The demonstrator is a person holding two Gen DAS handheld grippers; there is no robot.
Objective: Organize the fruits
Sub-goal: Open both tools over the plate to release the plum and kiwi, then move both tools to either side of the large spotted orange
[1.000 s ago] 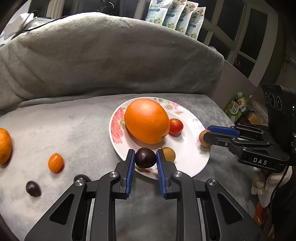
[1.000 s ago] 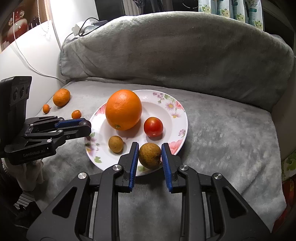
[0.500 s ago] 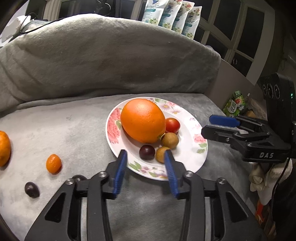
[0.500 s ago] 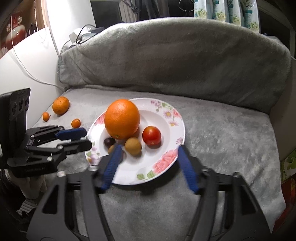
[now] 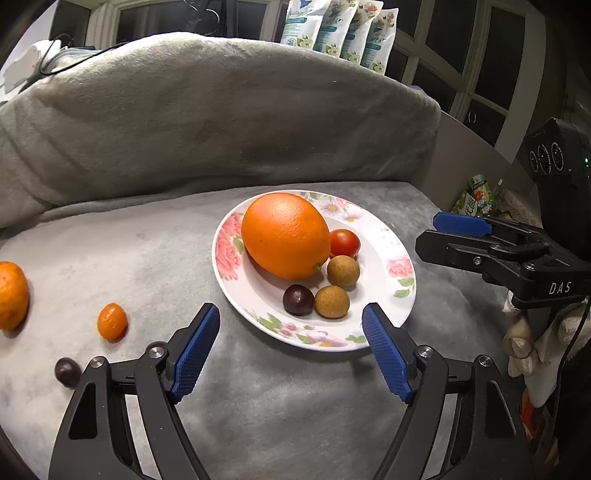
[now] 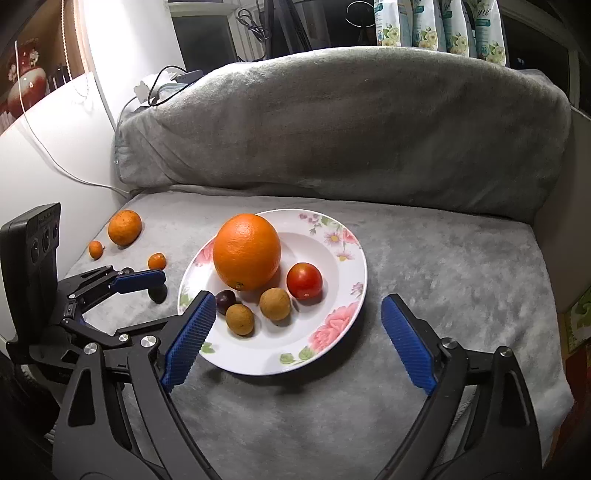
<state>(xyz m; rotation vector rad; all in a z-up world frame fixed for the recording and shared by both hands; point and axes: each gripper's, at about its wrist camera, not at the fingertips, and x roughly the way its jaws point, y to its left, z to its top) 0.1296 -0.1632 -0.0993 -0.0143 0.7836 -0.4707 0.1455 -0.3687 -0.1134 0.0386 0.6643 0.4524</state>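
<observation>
A flowered white plate on the grey blanket holds a big orange, a red tomato, two brown longans and a dark plum-like fruit. My left gripper hovers at the plate's near rim. Its jaws are opening, with nothing pressed between the pads. My right gripper faces the same plate from the other side, jaws also opening and gripping nothing. Left of the plate, on the blanket, lie a mandarin, a kumquat and a second dark fruit.
A blanket-covered backrest rises behind the seat. In the right wrist view a second kumquat lies by the mandarin near a white wall with cables. Packets stand on the sill.
The left gripper let go of the dark fruit and the right let go of a longan; both now lie on the plate. Both grippers' jaws spread wide and drew back slightly.
</observation>
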